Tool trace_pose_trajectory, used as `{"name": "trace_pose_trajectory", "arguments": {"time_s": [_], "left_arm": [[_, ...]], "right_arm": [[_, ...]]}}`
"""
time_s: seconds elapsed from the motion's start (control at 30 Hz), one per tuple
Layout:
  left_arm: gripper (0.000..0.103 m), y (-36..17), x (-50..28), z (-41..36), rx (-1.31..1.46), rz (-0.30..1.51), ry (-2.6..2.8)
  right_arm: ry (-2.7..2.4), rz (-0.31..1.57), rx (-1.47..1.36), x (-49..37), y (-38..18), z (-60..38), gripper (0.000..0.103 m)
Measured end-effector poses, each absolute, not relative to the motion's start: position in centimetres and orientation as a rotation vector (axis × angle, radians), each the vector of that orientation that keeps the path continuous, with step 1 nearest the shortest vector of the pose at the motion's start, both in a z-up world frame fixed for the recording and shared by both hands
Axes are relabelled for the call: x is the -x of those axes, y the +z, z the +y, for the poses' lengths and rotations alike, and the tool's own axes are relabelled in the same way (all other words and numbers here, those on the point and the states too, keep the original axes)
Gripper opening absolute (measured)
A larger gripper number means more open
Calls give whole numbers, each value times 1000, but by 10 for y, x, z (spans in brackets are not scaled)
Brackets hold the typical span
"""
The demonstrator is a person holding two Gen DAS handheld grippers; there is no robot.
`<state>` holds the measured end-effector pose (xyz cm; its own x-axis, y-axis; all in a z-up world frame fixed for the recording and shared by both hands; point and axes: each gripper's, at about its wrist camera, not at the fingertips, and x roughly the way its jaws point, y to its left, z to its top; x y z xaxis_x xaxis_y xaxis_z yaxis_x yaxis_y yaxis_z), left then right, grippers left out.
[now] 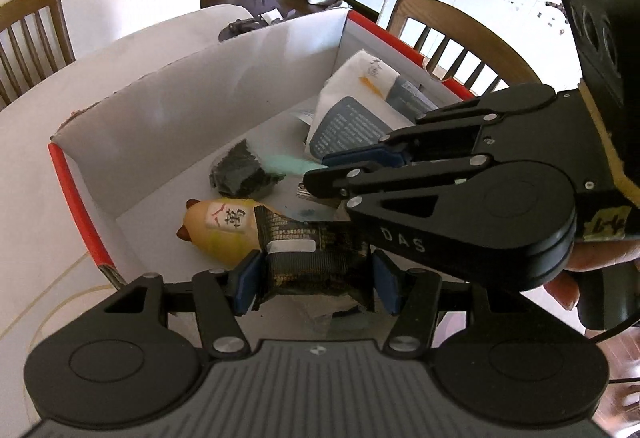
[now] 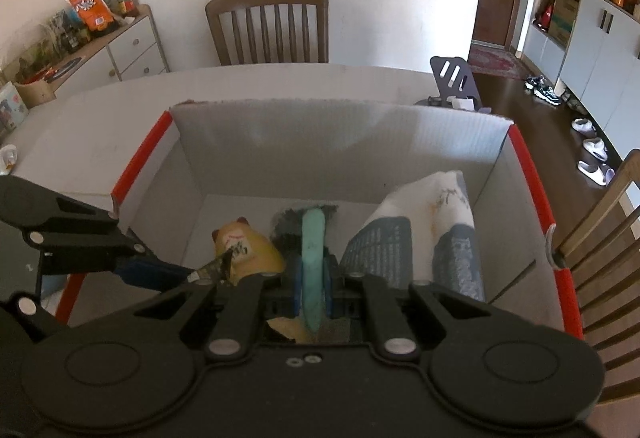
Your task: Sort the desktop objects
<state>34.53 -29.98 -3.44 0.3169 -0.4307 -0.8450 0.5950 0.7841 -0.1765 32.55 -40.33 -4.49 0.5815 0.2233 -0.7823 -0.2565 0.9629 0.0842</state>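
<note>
A white cardboard box with red edges [image 1: 224, 86] [image 2: 280, 142] stands on the table. Inside lie a yellow cat figurine [image 1: 224, 230] [image 2: 244, 242], a dark crumpled item [image 1: 240, 174] and folded leaflets [image 1: 352, 118] [image 2: 420, 230]. My left gripper [image 1: 316, 278] is shut on a dark printed packet [image 1: 312, 254] over the box; it shows in the right wrist view [image 2: 200, 272]. My right gripper [image 2: 312, 286] is shut on a pale green strip [image 2: 312, 258] over the box; it shows in the left wrist view [image 1: 320, 166] with the strip [image 1: 284, 164].
Wooden chairs [image 2: 268, 26] [image 1: 452, 42] stand around the white table [image 2: 100, 106]. A dark phone stand [image 2: 456, 82] sits behind the box. A sideboard with snacks [image 2: 92, 34] stands far left.
</note>
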Motion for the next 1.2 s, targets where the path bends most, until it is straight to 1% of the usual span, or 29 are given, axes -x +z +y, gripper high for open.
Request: {"name": "trace_pose_trajectory", "arguments": {"time_s": [0.07, 0.2, 0.27, 0.37, 0.47, 0.5, 0.57, 0.73, 0.9, 1.2], "left_arm": [[60, -35, -344, -301, -180, 1049, -681], [69, -33, -341, -300, -163, 1036, -695], [71, -33, -340, -300, -157, 1033, -701], [72, -31, -339, -299, -150, 1028, -702], [73, -28, -337, -298, -137, 1023, -705], [75, -27, -336, -297, -137, 1021, -701], [79, -24, -336, -295, -133, 1012, -691], [79, -18, -334, -286, -103, 993, -675], [79, -12, -329, -278, -71, 975, -658], [79, -2, -317, -274, -54, 941, -645]], "right_arm": [[278, 910, 37, -324, -46, -404, 11], [268, 904, 49, -322, -44, -406, 19], [267, 902, 41, -322, -42, -408, 20], [268, 894, 34, -320, -38, -411, 23], [272, 882, 17, -318, -31, -414, 29], [274, 876, 12, -317, -29, -415, 32], [278, 866, 2, -315, -24, -418, 33], [275, 848, -16, -309, -12, -426, 39], [278, 831, -19, -302, -4, -432, 47], [286, 821, -22, -291, 4, -437, 50]]}}
